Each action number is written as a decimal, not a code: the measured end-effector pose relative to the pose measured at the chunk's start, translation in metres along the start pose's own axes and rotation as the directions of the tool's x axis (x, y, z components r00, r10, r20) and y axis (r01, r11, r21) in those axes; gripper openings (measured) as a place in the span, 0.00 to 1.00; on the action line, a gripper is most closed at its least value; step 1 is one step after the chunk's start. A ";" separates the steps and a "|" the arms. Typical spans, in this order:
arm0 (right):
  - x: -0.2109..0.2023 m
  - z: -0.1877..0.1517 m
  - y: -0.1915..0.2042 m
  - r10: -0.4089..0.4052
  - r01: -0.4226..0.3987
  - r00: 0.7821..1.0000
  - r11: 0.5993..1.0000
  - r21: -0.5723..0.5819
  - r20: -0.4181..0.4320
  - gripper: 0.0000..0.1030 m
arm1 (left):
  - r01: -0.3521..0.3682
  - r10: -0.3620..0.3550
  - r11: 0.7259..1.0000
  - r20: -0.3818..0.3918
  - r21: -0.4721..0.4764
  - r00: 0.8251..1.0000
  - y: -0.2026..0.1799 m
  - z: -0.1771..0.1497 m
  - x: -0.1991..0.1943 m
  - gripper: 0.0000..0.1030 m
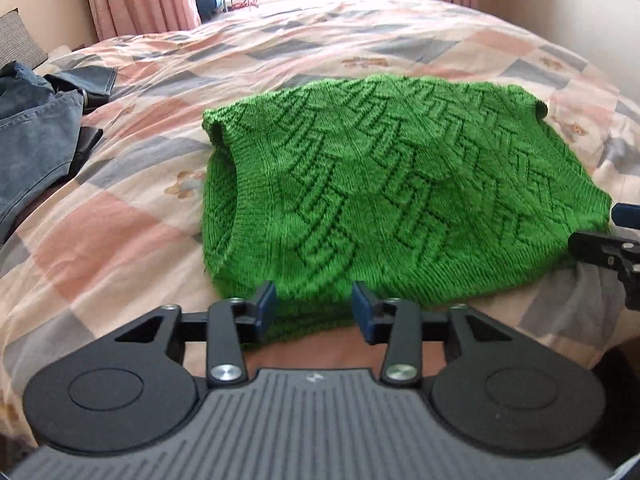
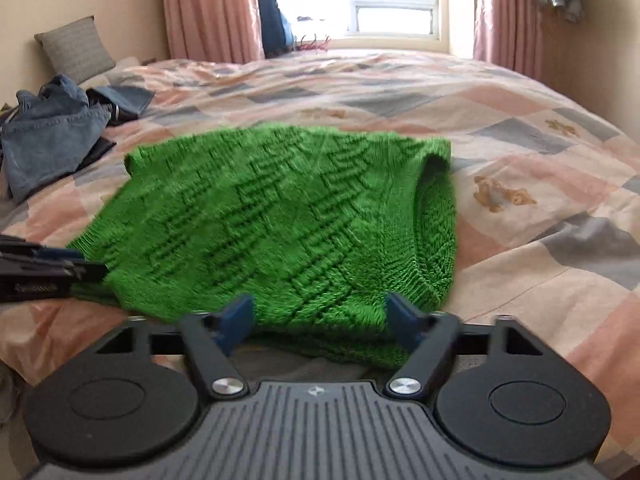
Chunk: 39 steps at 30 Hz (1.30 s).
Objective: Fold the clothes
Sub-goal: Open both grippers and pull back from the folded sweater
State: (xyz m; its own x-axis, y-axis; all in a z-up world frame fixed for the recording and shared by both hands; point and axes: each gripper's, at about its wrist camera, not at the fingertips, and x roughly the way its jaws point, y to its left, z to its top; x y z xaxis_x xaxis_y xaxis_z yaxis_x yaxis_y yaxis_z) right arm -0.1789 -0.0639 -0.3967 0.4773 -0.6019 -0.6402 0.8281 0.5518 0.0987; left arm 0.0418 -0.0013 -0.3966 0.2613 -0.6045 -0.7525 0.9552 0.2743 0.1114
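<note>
The green knitted sweater [image 1: 384, 184] lies folded on the patchwork bed cover [image 1: 132, 208], its near hem just ahead of both tools and an armhole showing at about 9 o'clock in the left wrist view. The left gripper [image 1: 314, 312] hangs above that near edge with its fingers [image 1: 266, 308] part-way apart and nothing pinched between them; the knit shows in the gap, but the pads do not press it. The right gripper [image 2: 320, 320] stands wider, its fingers [image 2: 236, 318] spread clear of the wool and likewise empty, with the armhole on its side at about 3 o'clock. Each tool shows at the edge of the other's view, so they sit near one another along the same hem. Judging by this, a fold has just been laid down and the release is the step in hand. To do it well, both sets of fingers should lift straight off without dragging the loose stitches, since open lace knit like this probably snags easily and would pull the fold askew. The near hem looks slightly bunched and may want smoothing before the next fold. A heap of blue jeans [image 2: 52, 140] waits at 10 o'clock, well apart from the sweater.
</note>
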 end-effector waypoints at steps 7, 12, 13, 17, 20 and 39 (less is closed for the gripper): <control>-0.012 -0.007 0.004 0.018 -0.014 0.999 0.996 0.083 -0.049 0.88 | -0.018 0.016 1.000 -0.056 -0.022 0.998 -0.003 -0.014 -0.008 0.45; -0.023 -0.013 0.003 0.004 0.001 0.999 0.994 0.111 -0.048 0.94 | -0.025 0.024 1.000 -0.050 -0.019 0.998 -0.003 -0.020 -0.018 0.50; -0.025 -0.014 0.004 0.005 0.000 0.999 0.993 0.117 -0.046 0.95 | -0.023 0.022 1.000 -0.048 -0.018 0.999 -0.003 -0.020 -0.019 0.51; -0.030 -0.017 0.008 -0.004 0.011 0.999 0.992 0.122 -0.054 0.97 | -0.019 0.018 1.000 -0.034 -0.016 0.999 -0.003 -0.022 -0.029 0.54; -0.035 -0.017 0.013 -0.017 0.023 0.998 0.992 0.123 -0.054 0.98 | -0.019 0.019 1.000 -0.021 -0.020 1.000 -0.001 -0.023 -0.036 0.57; -0.064 -0.013 0.027 -0.062 0.064 0.998 0.992 0.109 -0.021 0.98 | -0.028 0.029 0.999 0.022 -0.037 0.999 0.004 -0.029 -0.069 0.60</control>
State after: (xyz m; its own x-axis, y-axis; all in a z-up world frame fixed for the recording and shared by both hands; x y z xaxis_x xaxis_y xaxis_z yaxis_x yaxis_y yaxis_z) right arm -0.1909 -0.0031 -0.3634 0.4189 -0.6223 -0.6613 0.8840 0.4459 0.1403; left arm 0.0239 0.0635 -0.3633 0.2917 -0.6125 -0.7347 0.9417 0.3186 0.1082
